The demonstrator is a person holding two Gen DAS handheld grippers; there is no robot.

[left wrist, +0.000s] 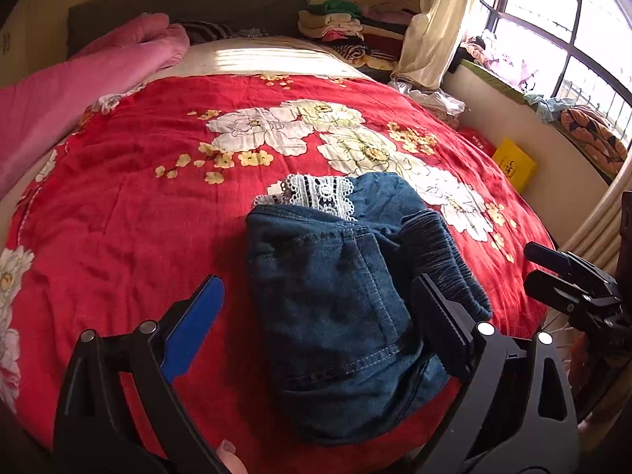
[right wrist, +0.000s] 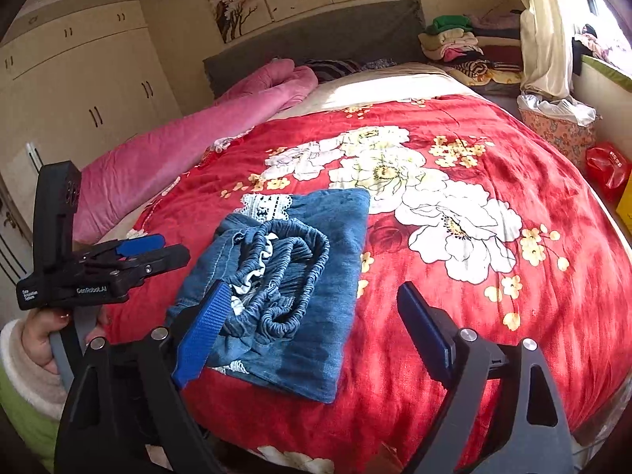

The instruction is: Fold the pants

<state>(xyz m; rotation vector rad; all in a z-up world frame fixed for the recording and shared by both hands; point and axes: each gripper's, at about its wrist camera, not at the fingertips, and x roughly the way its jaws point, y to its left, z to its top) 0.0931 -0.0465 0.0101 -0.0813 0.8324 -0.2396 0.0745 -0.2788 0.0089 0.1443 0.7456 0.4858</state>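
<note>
The blue denim pants (left wrist: 339, 300) lie folded into a compact bundle on the red floral bedspread (left wrist: 158, 150), white lace hem showing at the far end. In the right wrist view the pants (right wrist: 300, 272) show their elastic waistband bunched on top. My left gripper (left wrist: 316, 316) is open, its fingers either side of the bundle and above it, holding nothing. My right gripper (right wrist: 312, 331) is open and empty, over the near right part of the pants. The left gripper also shows in the right wrist view (right wrist: 158, 251), the right gripper in the left wrist view (left wrist: 533, 264).
A pink quilt (right wrist: 189, 146) lies along the bed's left side. Folded clothes (right wrist: 466, 43) are stacked by the grey headboard. A basket (right wrist: 557, 126), a red bag (right wrist: 606, 166) and a yellow box (left wrist: 513, 166) stand right of the bed under the window.
</note>
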